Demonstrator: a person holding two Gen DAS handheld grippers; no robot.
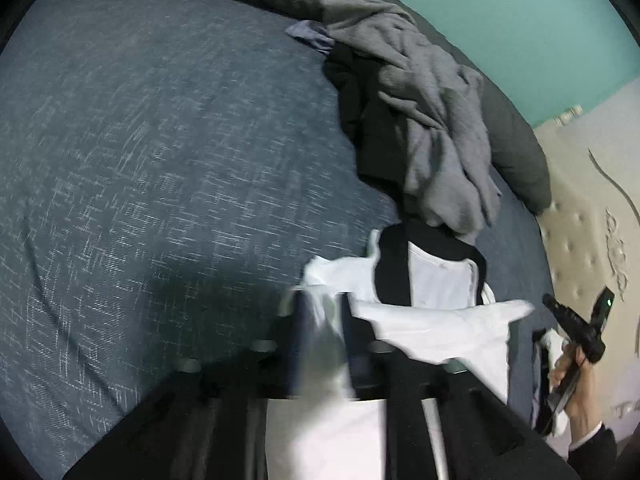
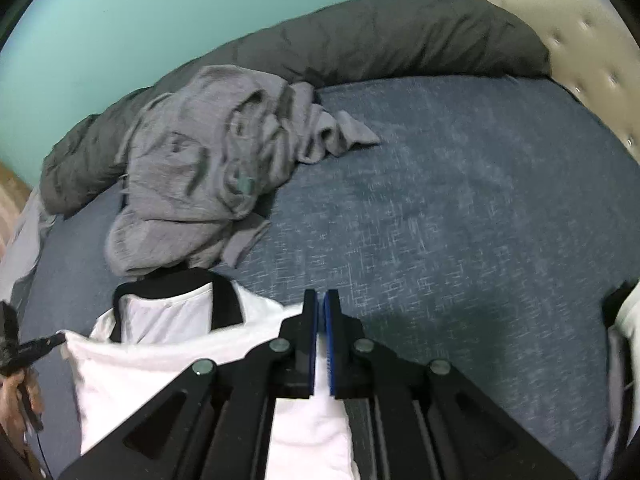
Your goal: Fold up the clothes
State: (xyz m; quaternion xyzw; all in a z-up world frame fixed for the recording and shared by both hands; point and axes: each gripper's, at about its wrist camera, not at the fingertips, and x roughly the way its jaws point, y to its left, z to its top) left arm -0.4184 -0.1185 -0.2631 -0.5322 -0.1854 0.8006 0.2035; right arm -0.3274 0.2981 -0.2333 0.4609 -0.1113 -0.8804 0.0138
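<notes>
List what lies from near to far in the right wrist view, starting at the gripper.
right gripper → white shirt with black collar → crumpled grey garment → dark grey duvet → teal wall.

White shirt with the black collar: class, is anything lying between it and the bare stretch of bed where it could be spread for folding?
Nothing visible does. The white shirt lies beside bare blue bedspread. The grey garment pile sits beyond the collar, toward the dark duvet, off that path.
</notes>
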